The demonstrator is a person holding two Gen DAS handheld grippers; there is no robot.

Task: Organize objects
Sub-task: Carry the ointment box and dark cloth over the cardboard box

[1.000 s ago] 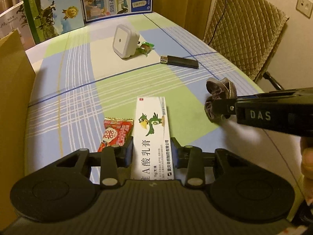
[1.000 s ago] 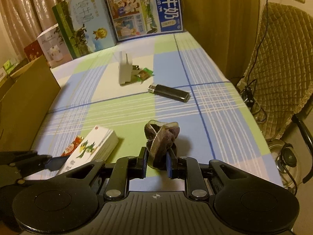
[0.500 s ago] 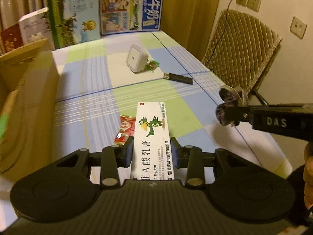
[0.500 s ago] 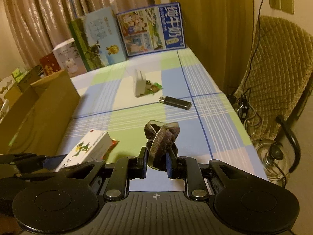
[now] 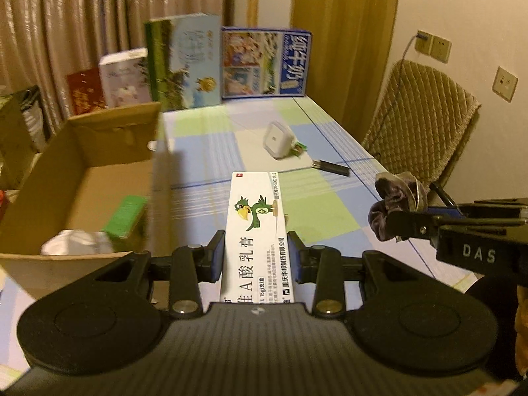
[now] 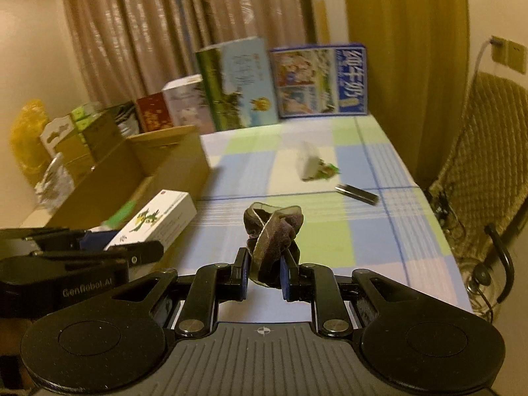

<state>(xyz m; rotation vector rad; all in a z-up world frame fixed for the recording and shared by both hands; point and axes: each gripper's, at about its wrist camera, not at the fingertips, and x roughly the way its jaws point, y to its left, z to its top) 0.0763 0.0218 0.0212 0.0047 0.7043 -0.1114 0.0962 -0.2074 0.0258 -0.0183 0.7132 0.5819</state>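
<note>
Nearest, the left tool (image 5: 256,259) is pinching a white ointment box (image 5: 255,231) and the right tool (image 6: 263,275) is pinching a dark scrunchie (image 6: 272,231), both lifted above the table (image 5: 323,211). At left, the cardboard box (image 5: 82,178) is already holding items. Farther off, a white adapter (image 5: 279,136), a green candy (image 5: 298,148) and a black USB stick (image 5: 331,167) are awaiting collection.

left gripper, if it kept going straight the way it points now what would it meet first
Probably bare tablecloth, hedged since depth is hard to judge. The left gripper, shut on the white ointment box, aims down the table; the cardboard box lies to its left, the white plug adapter slightly right and farther off.
</note>
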